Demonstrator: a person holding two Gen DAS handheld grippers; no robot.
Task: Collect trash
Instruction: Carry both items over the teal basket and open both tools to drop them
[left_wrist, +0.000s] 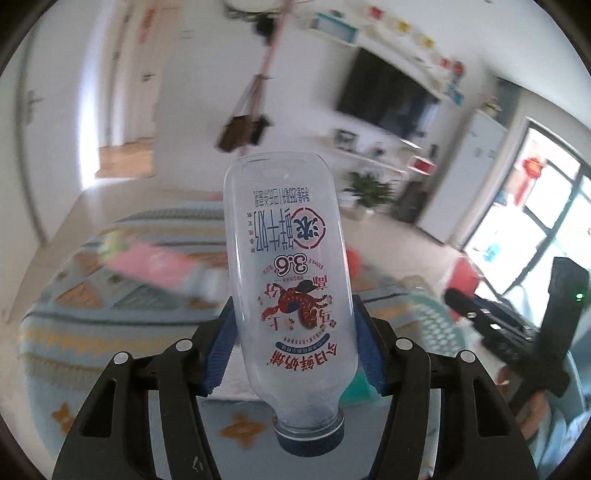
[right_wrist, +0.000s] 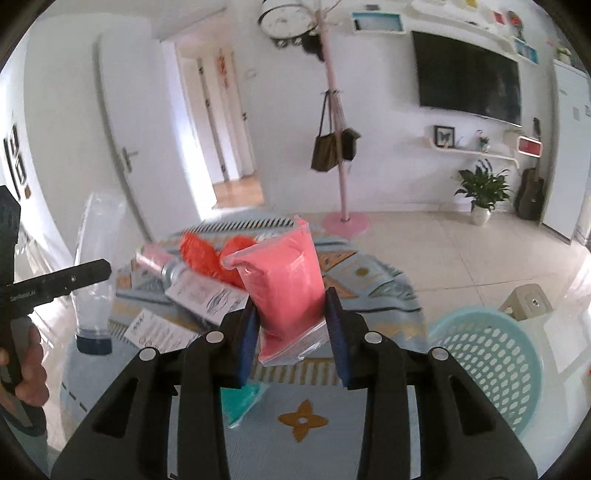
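Observation:
My left gripper (left_wrist: 293, 332) is shut on a clear plastic milk bottle (left_wrist: 291, 280) with printed red and blue lettering, held upside down with its dark blue cap (left_wrist: 310, 435) at the bottom. The same bottle (right_wrist: 94, 266) shows at the left of the right wrist view. My right gripper (right_wrist: 291, 321) is shut on a clear zip bag filled with pink stuff (right_wrist: 286, 280), lifted above the patterned rug (right_wrist: 314, 435). A pale turquoise perforated basket (right_wrist: 491, 365) stands on the floor at the lower right.
On the rug lie an orange-red mesh item (right_wrist: 210, 254), a pink-labelled can (right_wrist: 159, 264), printed papers (right_wrist: 207, 295) and a teal bag (right_wrist: 240, 402). A pink coat stand (right_wrist: 338, 155) with a hanging bag, a potted plant (right_wrist: 482, 192) and a small stool (right_wrist: 526, 302) stand around.

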